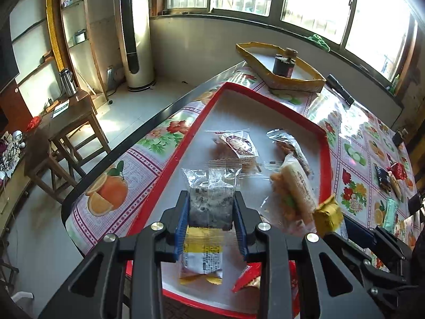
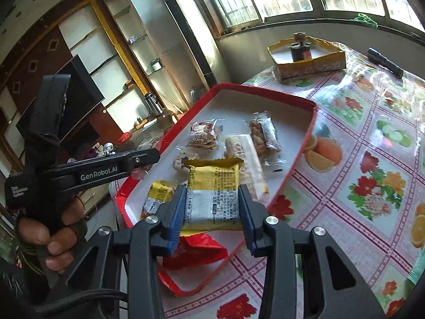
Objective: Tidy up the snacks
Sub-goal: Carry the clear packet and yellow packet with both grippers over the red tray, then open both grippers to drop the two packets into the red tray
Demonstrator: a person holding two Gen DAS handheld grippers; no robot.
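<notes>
Over the red-rimmed tray [image 1: 204,111], at its near end, both hand-held grippers are seen angled downward, each clenched on a snack.

At the left, the left gripper [image 1: 211,212] is clamped on a clear-wrapped dark speckled bar [image 1: 211,199], held lengthwise between the blue pads above the tray floor. In the right wrist view this gripper's black body is seen side-on, gripped by a hand [image 2: 53,239] with fingers curled round the handle.

At the right, the right gripper [image 2: 212,207] is clamped on a yellow-and-white packet [image 2: 212,191], printed side up, held just above the tray.

The tray, set on a table [image 2: 358,159] covered by a fruit-and-flower cloth, holds several wrapped snacks: a yellow-and-white packet [image 1: 202,260] directly below the left gripper, a red packet [image 2: 196,250] at the near rim, a round-labelled clear packet [image 1: 239,143], a long pale roll [image 1: 294,186] and a nut bar in clear wrap [image 2: 263,135].

Further right, loose snacks [image 1: 393,178] lie on the cloth outside the tray.

Beyond the tray, a yellow cardboard box [image 2: 310,63] holds a dark jar [image 2: 300,50]; a black torch [image 2: 385,61] lies beside it.
</notes>
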